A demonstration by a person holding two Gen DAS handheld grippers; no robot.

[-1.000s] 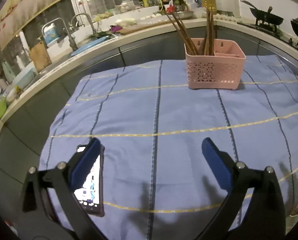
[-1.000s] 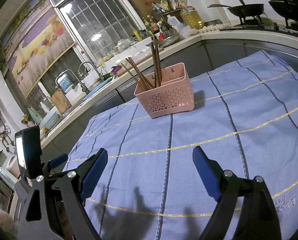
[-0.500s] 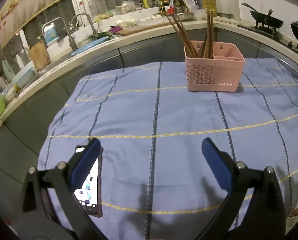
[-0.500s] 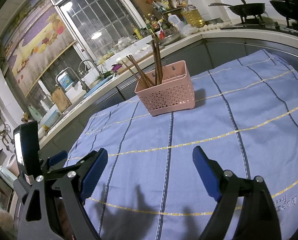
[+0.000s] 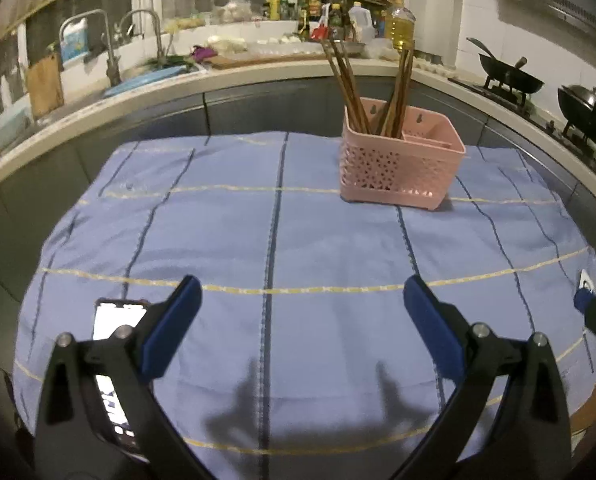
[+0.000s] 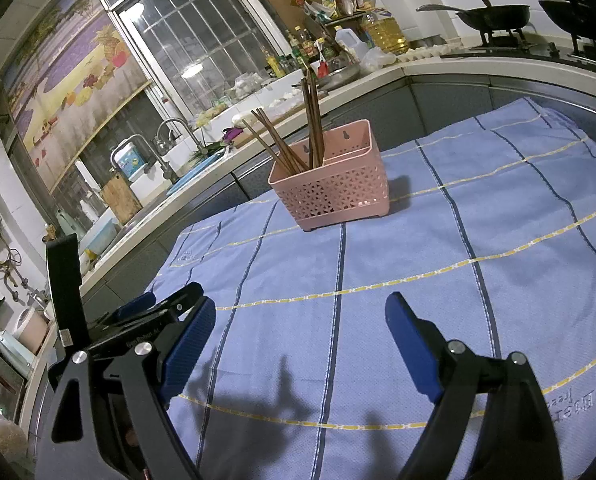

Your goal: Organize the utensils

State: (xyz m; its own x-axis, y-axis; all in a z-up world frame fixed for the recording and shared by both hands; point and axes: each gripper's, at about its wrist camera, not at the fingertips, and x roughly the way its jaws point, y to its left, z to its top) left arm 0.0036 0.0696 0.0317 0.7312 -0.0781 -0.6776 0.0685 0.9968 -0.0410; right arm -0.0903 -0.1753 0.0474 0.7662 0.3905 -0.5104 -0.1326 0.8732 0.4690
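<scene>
A pink perforated utensil basket (image 5: 398, 172) (image 6: 334, 194) stands on the far side of a blue striped tablecloth (image 5: 298, 240) (image 6: 438, 260). Several brown chopsticks (image 5: 350, 88) (image 6: 298, 128) lean upright in its left compartment. My left gripper (image 5: 301, 298) hovers open over the near cloth, nothing between its blue pads. My right gripper (image 6: 296, 316) is also open and empty, low over the cloth, well short of the basket. The left gripper's body (image 6: 138, 320) shows at the left of the right wrist view.
A lit phone (image 5: 114, 344) lies on the cloth by my left finger. Behind the table runs a counter (image 5: 258, 68) with sink taps, bottles and an oil jug. Woks (image 5: 510, 76) sit on a stove at the right. The table edge is close at the near side.
Both grippers stayed open. The left wrist view tilted up and shifted slightly, so the basket sits lower in the frame. The right view barely moved.
</scene>
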